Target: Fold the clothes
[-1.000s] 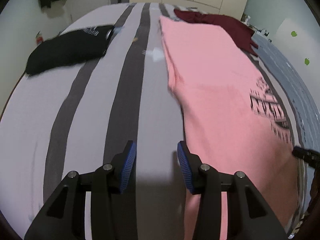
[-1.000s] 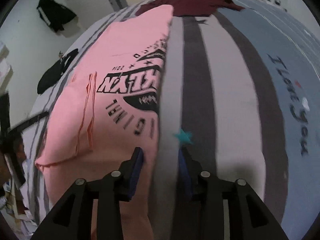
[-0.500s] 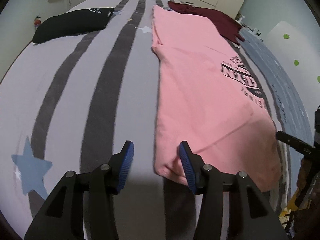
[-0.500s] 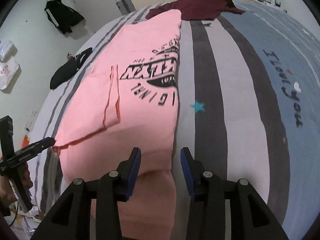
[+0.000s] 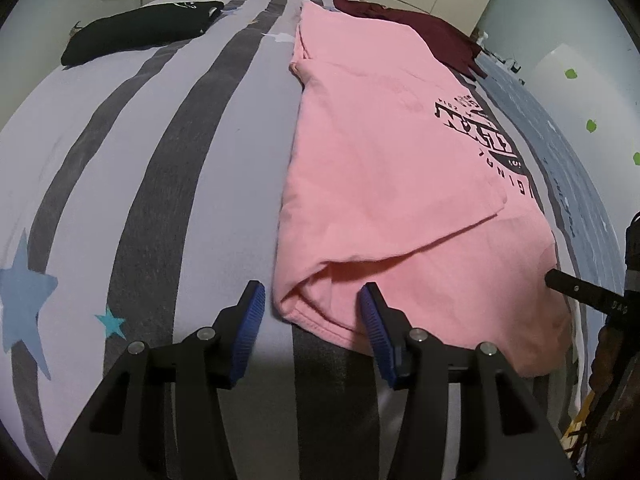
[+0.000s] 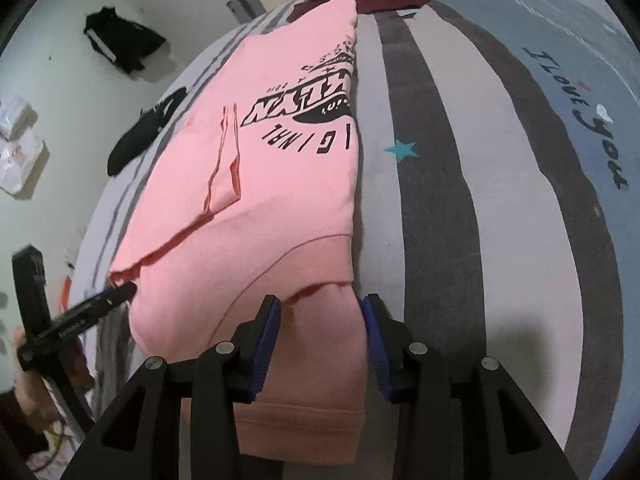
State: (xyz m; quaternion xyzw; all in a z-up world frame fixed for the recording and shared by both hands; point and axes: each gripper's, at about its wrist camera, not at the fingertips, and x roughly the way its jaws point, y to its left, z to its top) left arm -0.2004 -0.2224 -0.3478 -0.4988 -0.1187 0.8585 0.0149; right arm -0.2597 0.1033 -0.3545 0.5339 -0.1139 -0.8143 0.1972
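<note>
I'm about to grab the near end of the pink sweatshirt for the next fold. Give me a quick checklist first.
1. Pink sweatshirt folded lengthwise, sleeve tucked on top: ok.
2. Left tongs straddle the near left corner, pads not pressing: ok.
3. Right tongs, jaws opening, cloth between them: ok.
4. Right ribbed hem flat: not ok, it bunches and hangs over the edge.
5. Bedsheet beyond the fold free of the black garment: ok.
</note>
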